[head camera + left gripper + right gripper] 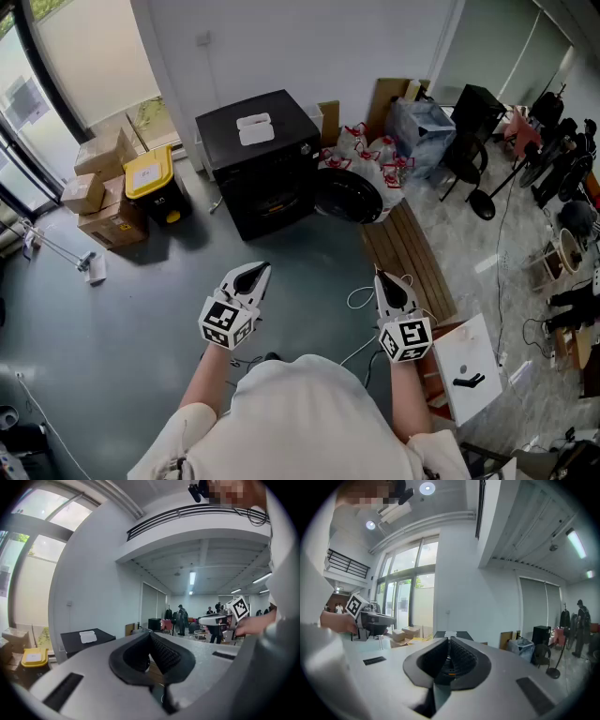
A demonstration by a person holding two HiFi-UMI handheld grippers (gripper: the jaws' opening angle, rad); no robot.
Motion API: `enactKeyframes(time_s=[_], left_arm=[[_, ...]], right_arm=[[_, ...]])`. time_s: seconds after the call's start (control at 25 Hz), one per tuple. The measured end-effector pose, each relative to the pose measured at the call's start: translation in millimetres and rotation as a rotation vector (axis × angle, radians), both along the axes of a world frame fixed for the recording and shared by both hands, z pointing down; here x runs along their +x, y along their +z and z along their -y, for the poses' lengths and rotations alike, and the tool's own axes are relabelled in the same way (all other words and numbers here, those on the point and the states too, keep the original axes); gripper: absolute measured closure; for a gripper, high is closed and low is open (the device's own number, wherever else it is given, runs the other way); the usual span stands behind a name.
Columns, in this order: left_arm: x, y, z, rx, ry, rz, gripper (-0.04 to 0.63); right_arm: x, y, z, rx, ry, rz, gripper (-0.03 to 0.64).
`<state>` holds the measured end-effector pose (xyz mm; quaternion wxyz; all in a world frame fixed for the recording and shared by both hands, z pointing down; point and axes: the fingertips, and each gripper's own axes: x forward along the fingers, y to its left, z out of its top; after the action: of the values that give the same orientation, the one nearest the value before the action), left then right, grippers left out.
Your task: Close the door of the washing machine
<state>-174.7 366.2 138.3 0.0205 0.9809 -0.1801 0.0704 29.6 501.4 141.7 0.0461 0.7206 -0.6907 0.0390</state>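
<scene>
**Washer door open at machine's right; right claw nearer.**

Washing machine [258,141] is seen at upper centre of head view, front faced down-frame. Its round door [347,195] is hung open just right of the front opening, w/ hinge judged to be on the opening's right side. Door is sited up-frame and a little left of right claw [387,279], well apart. Left claw [253,272] is placed below the machine's front, farther from door. Both claws are pressed together, nothing pinched, and pointed approx. level toward the machine. A push on the door's outer face, leftward and up-frame, by right claw is judged req'd; approach not yet made.
</scene>
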Motion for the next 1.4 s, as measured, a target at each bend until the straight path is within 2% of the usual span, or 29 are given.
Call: enactKeyframes(time_s=[0.52,0.92,1.4], left_arm=[[-4,5,8,-0.010,0.010,0.012,0.588],[-16,11,20,-0.024,0.030,0.016,0.588],[-47,27,36,-0.035,0.073,0.024,0.588]], right_arm=[[-8,-2,7,0.003,0.006,0.008,0.578],[-14,5,9,-0.014,0.068,0.010,0.578],[-51,17,20,-0.038,0.108,0.025,0.559]])
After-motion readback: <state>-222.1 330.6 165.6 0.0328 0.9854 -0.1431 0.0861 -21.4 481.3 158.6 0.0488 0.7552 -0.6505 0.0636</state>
